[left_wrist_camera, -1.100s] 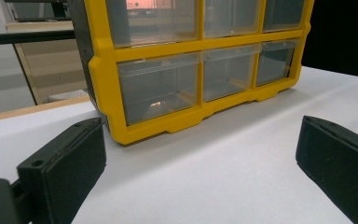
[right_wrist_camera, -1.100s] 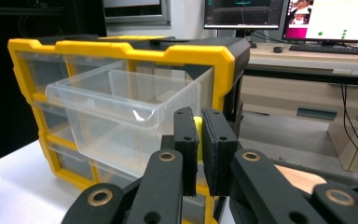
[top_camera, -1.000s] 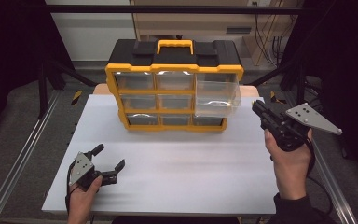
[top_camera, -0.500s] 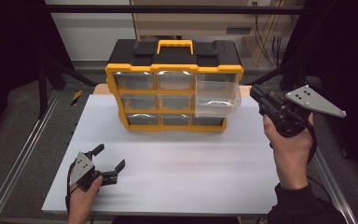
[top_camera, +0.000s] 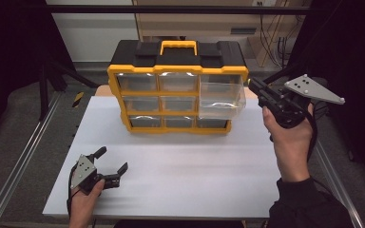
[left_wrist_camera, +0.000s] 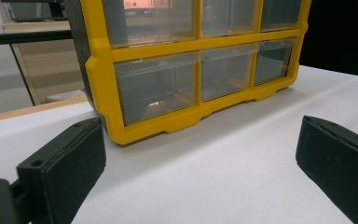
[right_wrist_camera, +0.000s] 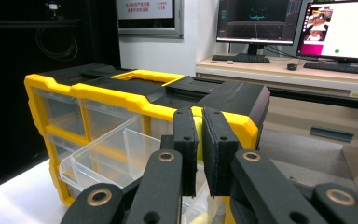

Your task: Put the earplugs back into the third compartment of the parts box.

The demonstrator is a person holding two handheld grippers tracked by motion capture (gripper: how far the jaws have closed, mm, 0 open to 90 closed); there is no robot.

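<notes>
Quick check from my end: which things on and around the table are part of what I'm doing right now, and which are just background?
In the job:
- yellow and black organizer
- its pulled-out clear drawer, upper right
- right gripper, shut, raised beside that drawer
- left gripper, open, low over the white table

Just about:
- monitors and keyboard on the desk behind
- metal frame rails

Even light from overhead falls on the white table (top_camera: 180, 161), which shows bright with only soft, faint shadows, while the surroundings at both sides sink into near black. Glare sits on the clear pulled-out drawer (top_camera: 221, 97), and the monitors (right_wrist_camera: 307, 28) in the right gripper view glow overexposed. In both gripper views the near black jaws look soft and slightly blurred.
</notes>
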